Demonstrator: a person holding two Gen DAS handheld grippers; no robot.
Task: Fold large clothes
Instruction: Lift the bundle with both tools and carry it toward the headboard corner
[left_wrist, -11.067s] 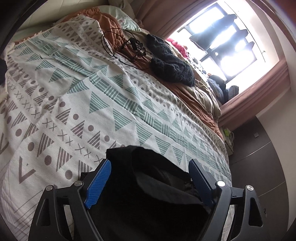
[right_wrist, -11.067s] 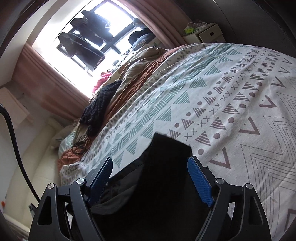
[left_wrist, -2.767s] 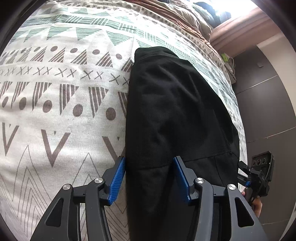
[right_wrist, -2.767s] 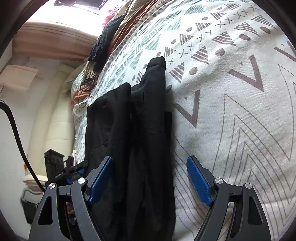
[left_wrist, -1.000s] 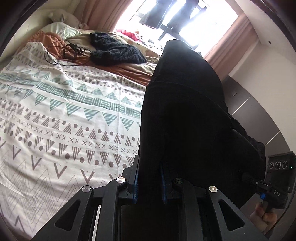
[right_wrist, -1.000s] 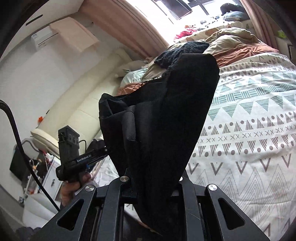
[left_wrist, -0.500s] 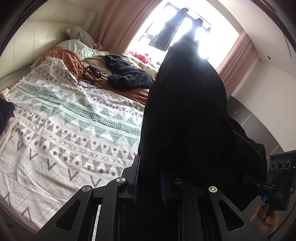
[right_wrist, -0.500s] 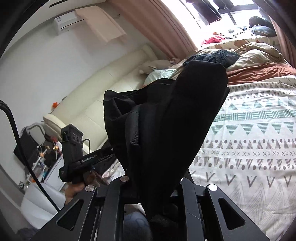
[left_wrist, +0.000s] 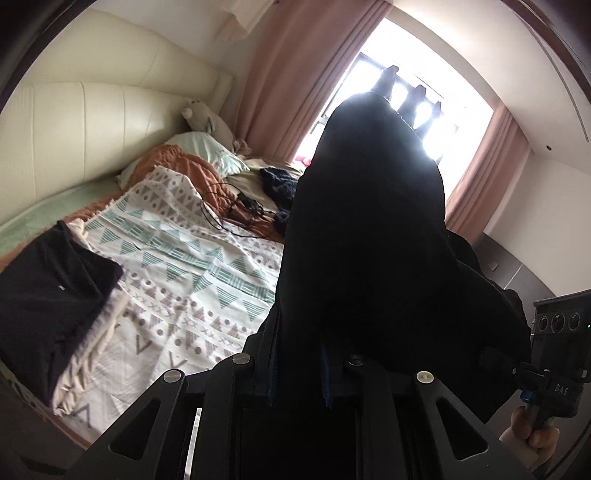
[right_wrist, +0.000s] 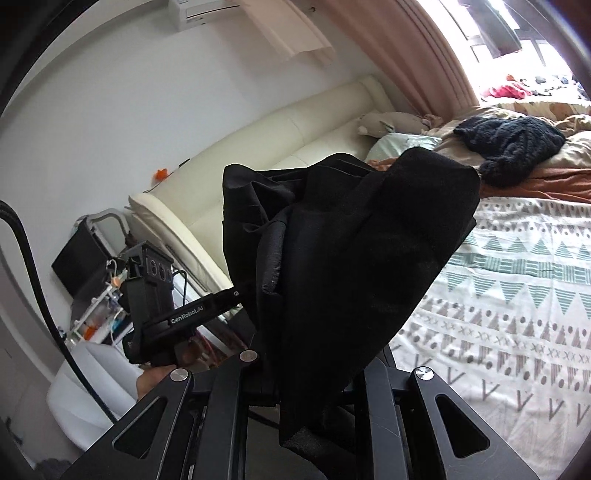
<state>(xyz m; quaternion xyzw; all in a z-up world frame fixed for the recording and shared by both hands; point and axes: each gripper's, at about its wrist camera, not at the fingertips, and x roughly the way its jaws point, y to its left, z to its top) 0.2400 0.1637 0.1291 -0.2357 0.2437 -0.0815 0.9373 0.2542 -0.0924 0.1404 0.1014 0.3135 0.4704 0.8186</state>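
Two tools, one load: the left tool (left_wrist: 297, 373) and the right tool (right_wrist: 314, 373) are each clenched on the same folded black fabric garment (left_wrist: 365, 236), which hangs between them in the air, clear of the bed.

Location of load: raised above the white bedspread with teal and mauve triangle print (left_wrist: 192, 266); the cloth bulges up in front of both cameras and droops past the right tool's frame.

Step in hand, as judged: carrying the folded piece off the folding area, probably toward the stack of dark and cream folded clothes (left_wrist: 55, 306) at the bed's near-left edge.

Next move calls for: keeping both grips level so the fold holds, lowering it flat, then letting go with both tools together.

Other items: black knitted garment (right_wrist: 513, 147) on the rumpled rust-orange quilt (left_wrist: 177, 166); tangled black cable (left_wrist: 240, 206); pale stuffed toy (left_wrist: 207, 118) by the cream padded headboard (left_wrist: 92, 122).

Not determinable: blue pads mostly buried in cloth; garment type; number of folds; window washed out by glare.
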